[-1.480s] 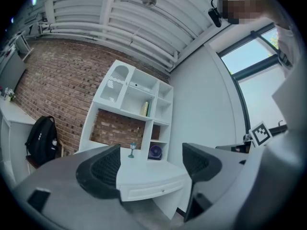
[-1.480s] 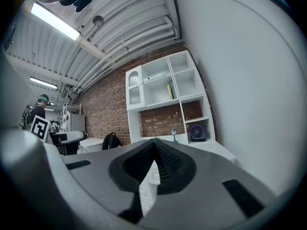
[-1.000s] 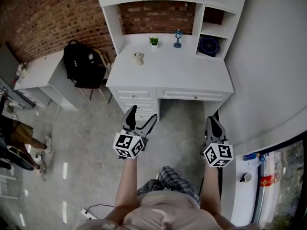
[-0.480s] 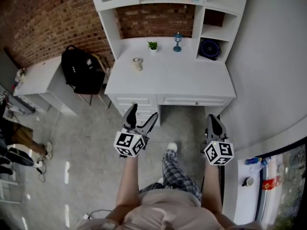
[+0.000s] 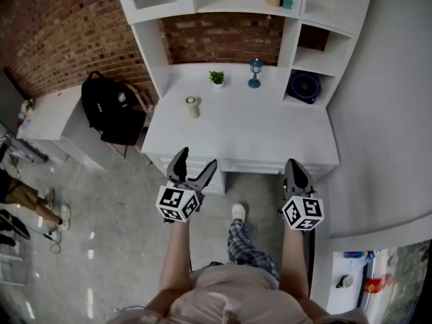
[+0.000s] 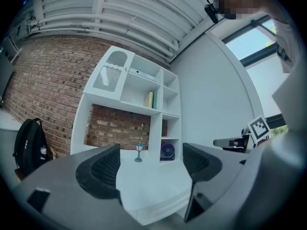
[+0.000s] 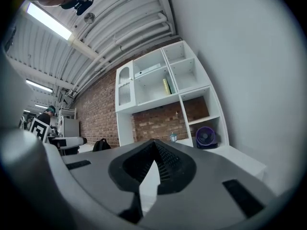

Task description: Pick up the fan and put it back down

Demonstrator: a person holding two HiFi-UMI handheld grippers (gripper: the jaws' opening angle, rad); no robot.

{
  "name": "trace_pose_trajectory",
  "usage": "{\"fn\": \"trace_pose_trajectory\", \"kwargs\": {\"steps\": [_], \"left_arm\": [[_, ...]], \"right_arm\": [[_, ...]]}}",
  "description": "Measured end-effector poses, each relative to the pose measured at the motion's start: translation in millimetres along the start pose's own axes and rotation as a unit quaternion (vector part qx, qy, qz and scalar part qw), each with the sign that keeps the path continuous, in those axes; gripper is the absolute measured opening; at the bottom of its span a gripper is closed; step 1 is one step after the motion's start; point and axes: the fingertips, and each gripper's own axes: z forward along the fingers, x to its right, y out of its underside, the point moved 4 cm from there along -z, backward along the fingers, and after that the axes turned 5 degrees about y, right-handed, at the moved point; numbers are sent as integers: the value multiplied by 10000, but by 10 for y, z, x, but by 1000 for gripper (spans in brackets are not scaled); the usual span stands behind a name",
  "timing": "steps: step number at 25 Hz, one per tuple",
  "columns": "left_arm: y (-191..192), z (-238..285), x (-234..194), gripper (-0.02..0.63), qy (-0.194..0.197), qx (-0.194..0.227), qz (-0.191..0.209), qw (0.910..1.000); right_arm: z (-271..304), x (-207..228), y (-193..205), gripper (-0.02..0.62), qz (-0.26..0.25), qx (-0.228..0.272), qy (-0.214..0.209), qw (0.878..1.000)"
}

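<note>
Only the head view shows the plant [image 5: 217,77] and cup [image 5: 192,106] on the white desk [image 5: 250,137]; the gripper views add the ribbed ceiling [image 6: 134,18]. A brick wall [image 5: 61,25] stands behind. The fan [image 5: 304,86] sits in the shelf unit's [image 5: 290,42] lower right cubby. The left gripper [image 5: 196,162] gapes wide, empty. The right gripper [image 5: 293,169] has its jaws together, empty.

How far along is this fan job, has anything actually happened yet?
Done: nothing; the fan stands in a cubby at the right end of the desk. In hand: left gripper open, right gripper shut, both empty, well away from the fan. Left: reach, grip, lift, set it back.
</note>
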Motion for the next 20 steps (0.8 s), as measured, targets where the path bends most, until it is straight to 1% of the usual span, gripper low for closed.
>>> {"fn": "trace_pose_trajectory", "kwargs": {"steps": [2,6,8,11,16,20], "left_arm": [[13,325,-232,388,-134,22,22,9999],[-93,930,-662,388,-300,50,1,9995],[-90,1227,-867,388,-410,-3,-12,9992],[-62,1615,-1145,388,-612,-141,-34,9980],[-61,2147,-1572,388,-891,-267,-28,9957],[27,2401,-1809,388,-1071,-328,-64,9937]], "right_arm": [[450,72,17,15,-22,-33,-156,9999],[1270,114,-129,15,-217,-105,-405,9989],[1694,162,-175,15,-306,-159,-516,9981],[2254,256,-211,15,-276,-249,-656,9972],[3032,361,-205,15,-225,-362,-858,9954],[3462,379,-142,15,-160,-430,-1006,9939]]}}
